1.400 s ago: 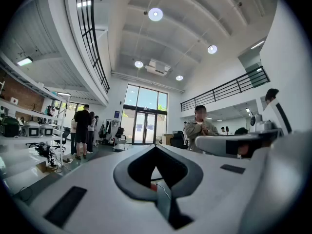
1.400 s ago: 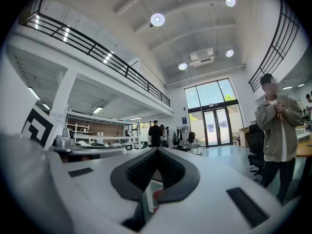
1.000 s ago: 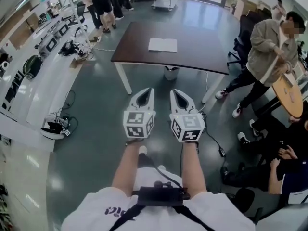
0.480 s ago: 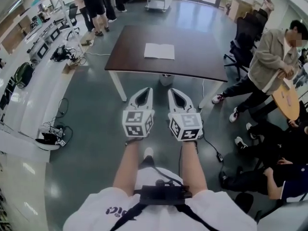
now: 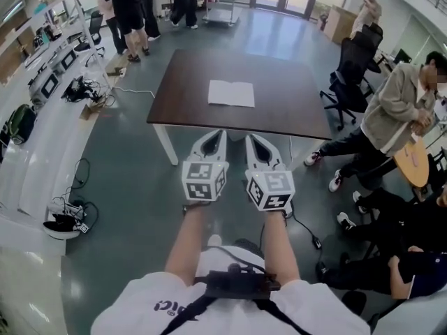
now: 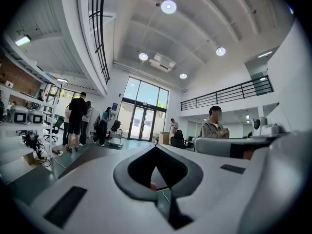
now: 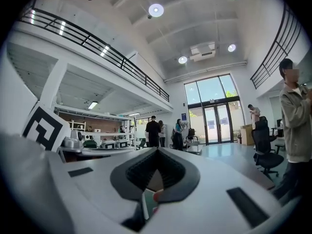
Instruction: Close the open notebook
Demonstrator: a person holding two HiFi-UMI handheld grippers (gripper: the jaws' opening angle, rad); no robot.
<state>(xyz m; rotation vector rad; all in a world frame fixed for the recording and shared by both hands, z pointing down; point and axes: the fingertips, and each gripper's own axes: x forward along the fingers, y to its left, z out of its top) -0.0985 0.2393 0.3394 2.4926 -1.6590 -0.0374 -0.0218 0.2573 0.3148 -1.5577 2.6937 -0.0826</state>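
Observation:
The open notebook [image 5: 231, 93] lies flat, white pages up, near the middle of a dark brown table [image 5: 279, 110] ahead of me. My left gripper [image 5: 215, 135] and right gripper [image 5: 251, 139] are held level, side by side, with their tips over the floor at the table's near edge, well short of the notebook. Both are shut with nothing held. In the left gripper view the left gripper [image 6: 156, 147] has its jaws together at the tip. The right gripper [image 7: 157, 150] looks the same in its own view. Neither gripper view shows the notebook.
A person in a beige jacket [image 5: 394, 110] stands right of the table beside black office chairs [image 5: 349, 75]. More people [image 5: 122, 5] stand at the back left. A white workbench [image 5: 42, 138] with gear runs along the left. Cables [image 5: 304, 232] lie on the floor, and seated people [image 5: 398, 257] are at lower right.
I have walked toward the table, so it and the notebook sit closer and lower in the head view. Both grippers stay shut and side by side.

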